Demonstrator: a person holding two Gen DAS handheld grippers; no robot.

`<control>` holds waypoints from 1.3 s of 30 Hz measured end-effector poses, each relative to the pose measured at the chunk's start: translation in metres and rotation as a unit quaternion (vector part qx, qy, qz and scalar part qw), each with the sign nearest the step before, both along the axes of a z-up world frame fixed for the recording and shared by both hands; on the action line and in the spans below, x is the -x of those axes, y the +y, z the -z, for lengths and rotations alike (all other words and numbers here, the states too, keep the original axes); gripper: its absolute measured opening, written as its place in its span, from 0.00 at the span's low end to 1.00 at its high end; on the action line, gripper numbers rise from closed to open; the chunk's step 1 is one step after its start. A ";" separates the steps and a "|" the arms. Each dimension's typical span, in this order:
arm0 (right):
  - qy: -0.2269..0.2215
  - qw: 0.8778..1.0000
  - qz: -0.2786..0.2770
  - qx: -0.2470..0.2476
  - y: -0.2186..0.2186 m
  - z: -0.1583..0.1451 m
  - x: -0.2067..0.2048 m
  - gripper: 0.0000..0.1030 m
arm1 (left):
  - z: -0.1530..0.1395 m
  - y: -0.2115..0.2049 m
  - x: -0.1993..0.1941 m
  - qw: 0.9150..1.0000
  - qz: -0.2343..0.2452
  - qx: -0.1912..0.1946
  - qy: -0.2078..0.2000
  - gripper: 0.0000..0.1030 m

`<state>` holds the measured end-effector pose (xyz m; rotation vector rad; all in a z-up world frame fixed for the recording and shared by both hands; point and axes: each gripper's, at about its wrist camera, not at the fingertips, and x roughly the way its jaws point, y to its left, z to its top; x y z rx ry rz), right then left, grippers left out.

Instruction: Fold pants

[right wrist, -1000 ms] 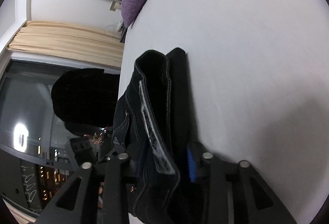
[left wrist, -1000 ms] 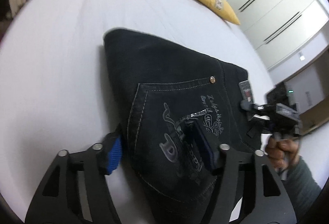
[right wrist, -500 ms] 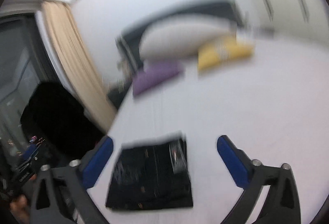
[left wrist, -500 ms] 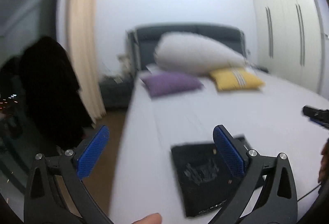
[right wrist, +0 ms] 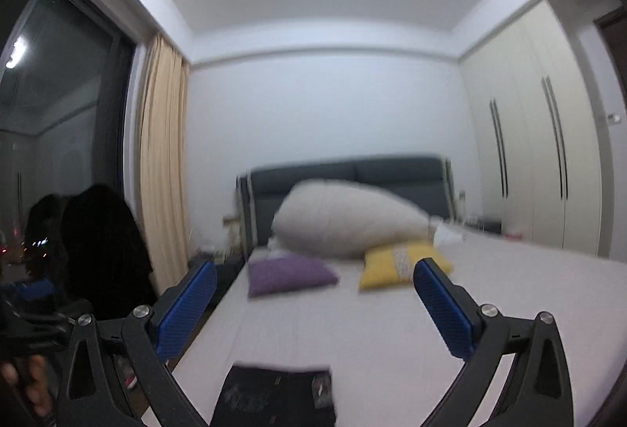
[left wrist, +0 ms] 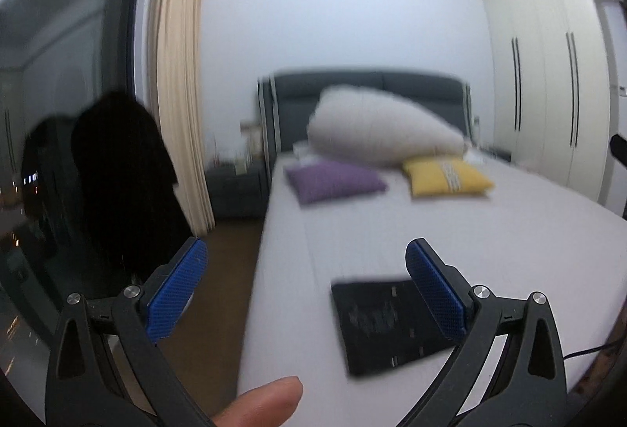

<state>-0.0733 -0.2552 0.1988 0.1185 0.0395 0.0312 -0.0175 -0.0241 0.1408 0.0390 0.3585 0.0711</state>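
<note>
The black pants (left wrist: 386, 323) lie folded into a small rectangle near the front edge of the white bed (left wrist: 450, 231). They also show low in the right wrist view (right wrist: 274, 397). My left gripper (left wrist: 305, 286) is open and empty, held back from and above the pants. My right gripper (right wrist: 313, 303) is open and empty, raised well above the bed. The blue pads (right wrist: 443, 305) stand wide apart.
A purple pillow (left wrist: 333, 182), a yellow pillow (left wrist: 446, 176) and a large white pillow (left wrist: 380, 131) lie at the headboard. A dark garment (left wrist: 121, 184) hangs at the left by the window. White wardrobes (left wrist: 548, 86) line the right wall.
Both grippers let go of the folded pants, opened wide and pulled back and up from the bed. The pants stay flat on the sheet.
</note>
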 end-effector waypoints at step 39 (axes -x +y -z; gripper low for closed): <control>0.321 0.947 0.022 -0.002 0.041 0.129 -0.057 1.00 | 0.156 -0.008 -0.079 0.972 0.002 0.046 0.230 1.00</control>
